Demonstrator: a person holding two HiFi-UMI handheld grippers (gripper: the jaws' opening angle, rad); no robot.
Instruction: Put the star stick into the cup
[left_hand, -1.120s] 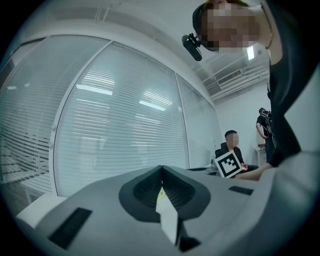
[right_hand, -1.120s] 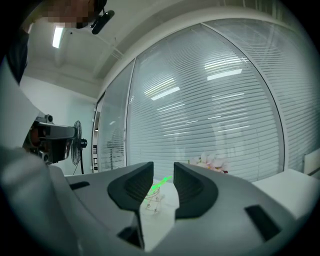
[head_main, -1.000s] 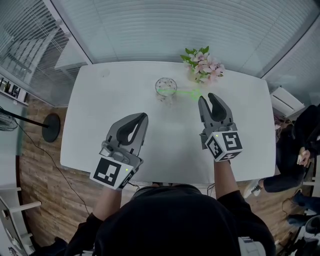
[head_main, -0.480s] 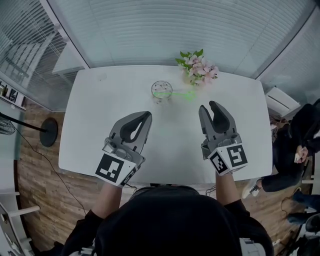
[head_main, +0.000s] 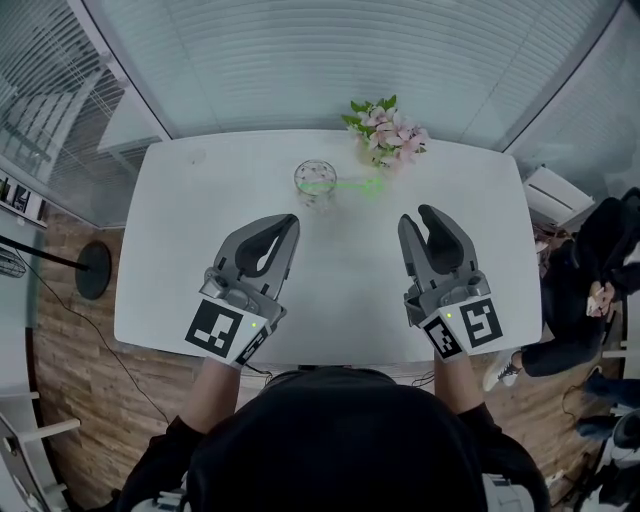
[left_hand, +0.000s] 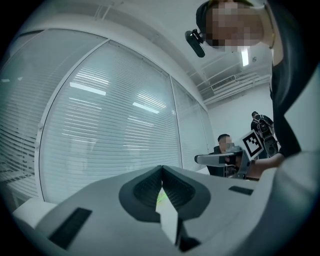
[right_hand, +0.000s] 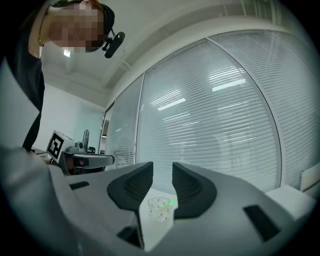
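A clear glass cup (head_main: 315, 181) stands at the back middle of the white table (head_main: 170, 260). The green star stick (head_main: 350, 185) leans in it, its star end poking out to the right. The left gripper (head_main: 286, 224) hovers over the table's near left, jaws shut and holding nothing. The right gripper (head_main: 419, 216) hovers at the near right, open and holding nothing, well short of the cup. In the right gripper view the cup (right_hand: 160, 209) and a green glint of the stick (right_hand: 173, 202) show between the open jaws (right_hand: 163, 172). In the left gripper view the tips (left_hand: 161, 168) meet.
A bunch of pink flowers (head_main: 386, 130) sits just behind and right of the cup. Window blinds run behind the table. A person in dark clothes (head_main: 595, 280) sits off the table's right end. A floor stand base (head_main: 93, 270) lies to the left.
The right gripper has drawn back from the stick's star end toward the near edge. The left gripper has barely shifted. Cup and stick stay put.
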